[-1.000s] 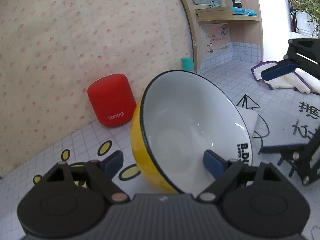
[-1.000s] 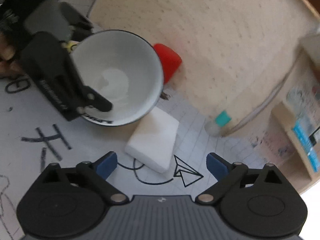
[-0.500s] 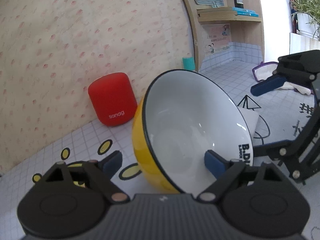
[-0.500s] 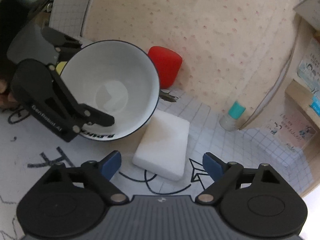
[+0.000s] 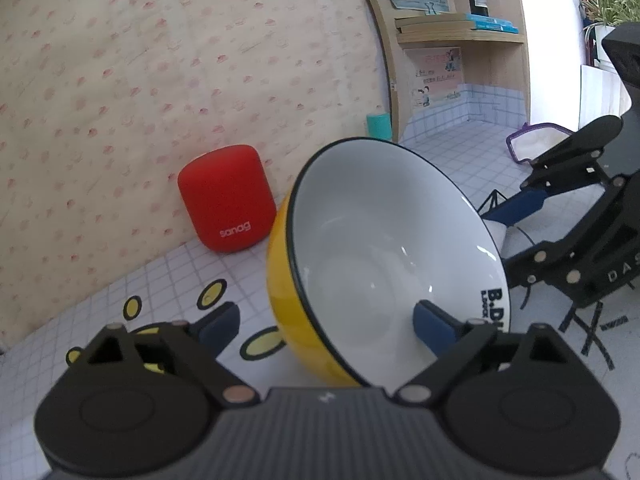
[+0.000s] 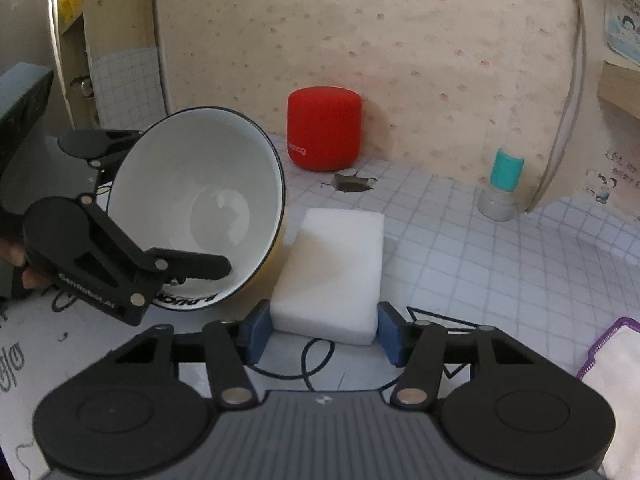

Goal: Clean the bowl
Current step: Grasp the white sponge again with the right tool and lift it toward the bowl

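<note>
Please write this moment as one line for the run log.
left tongs: astride tilted bowl rim, opening | right tongs: closing on white sponge | wiping: not started

A home corner, it seems: flowered wallpaper (image 5: pixel 160 80), a wooden shelf (image 5: pixel 460 34) with books and a bottle, a red speaker (image 5: pixel 226 200), a surface (image 6: pixel 460 248) covered with checked paper.

We cannot see the bowl's (image 5: pixel 372 248) base: the left gripper's (image 5: pixel 326 320) body covers it, and its black lettering is cut short. The bowl hides most of the white sponge (image 5: pixel 498 232) in the left wrist view. The white cloth (image 6: pixel 616 376) runs off the right wrist view's edge.
</note>
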### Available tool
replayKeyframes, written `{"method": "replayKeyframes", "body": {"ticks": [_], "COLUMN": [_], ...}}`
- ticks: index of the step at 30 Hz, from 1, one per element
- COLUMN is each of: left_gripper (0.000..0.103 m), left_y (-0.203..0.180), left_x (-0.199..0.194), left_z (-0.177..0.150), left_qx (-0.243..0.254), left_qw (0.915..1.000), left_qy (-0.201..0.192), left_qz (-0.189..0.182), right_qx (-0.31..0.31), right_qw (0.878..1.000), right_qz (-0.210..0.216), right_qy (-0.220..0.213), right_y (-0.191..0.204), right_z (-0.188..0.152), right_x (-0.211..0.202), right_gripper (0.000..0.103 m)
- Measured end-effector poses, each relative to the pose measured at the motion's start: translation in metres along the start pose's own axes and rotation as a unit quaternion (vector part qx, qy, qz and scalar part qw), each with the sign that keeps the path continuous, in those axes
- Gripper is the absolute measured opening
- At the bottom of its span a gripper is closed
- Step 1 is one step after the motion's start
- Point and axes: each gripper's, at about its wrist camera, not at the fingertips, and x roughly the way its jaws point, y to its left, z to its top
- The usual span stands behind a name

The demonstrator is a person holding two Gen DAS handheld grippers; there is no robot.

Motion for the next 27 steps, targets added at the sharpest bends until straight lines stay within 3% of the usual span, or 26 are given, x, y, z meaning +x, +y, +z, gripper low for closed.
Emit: {"method": "replayKeyframes", "body": {"ticks": [2,5,8,10,12,18,21,27], "left_gripper": [0.094,0.094,0.094,0.094,0.094,0.094,0.094,0.094], "left_y": [0.0,-0.001,-0.001,-0.002,-0.002,-0.002,-0.003,-0.003], "left_x": [0.0,0.0,0.0,0.0,0.0,-0.001,-0.001,-0.001], "left_z": [0.0,0.0,0.0,0.0,0.0,0.001,0.001,0.002], "left_qx": [0.0,0.001,0.0,0.001,0.001,0.002,0.003,0.003], "left_qw": [1.0,1.0,1.0,1.0,1.0,1.0,1.0,1.0], "left_qy": [0.0,0.0,0.0,-0.001,-0.001,-0.001,-0.002,-0.002], "left_qz": [0.0,0.001,0.001,0.001,0.001,0.002,0.002,0.002], "right_qx": [0.0,-0.034,-0.13,-0.219,-0.326,-0.503,-0.544,-0.549], "right_qw": [1.0,0.996,0.979,0.953,0.91,0.822,0.788,0.791], "right_qz": [-0.015,-0.083,-0.158,-0.204,-0.244,-0.244,-0.26,-0.243], "right_qy": [-0.004,-0.002,0.019,0.039,0.072,0.112,0.124,0.119], "right_y": [0.001,0.007,0.027,0.046,0.069,0.117,0.129,0.136], "right_z": [-0.001,-0.002,-0.003,-0.005,-0.01,-0.036,-0.043,-0.042], "right_x": [-0.005,-0.016,-0.023,-0.023,-0.017,-0.002,0.006,-0.001], "right_gripper": [0.053,0.053,0.053,0.053,0.053,0.054,0.055,0.056]}}
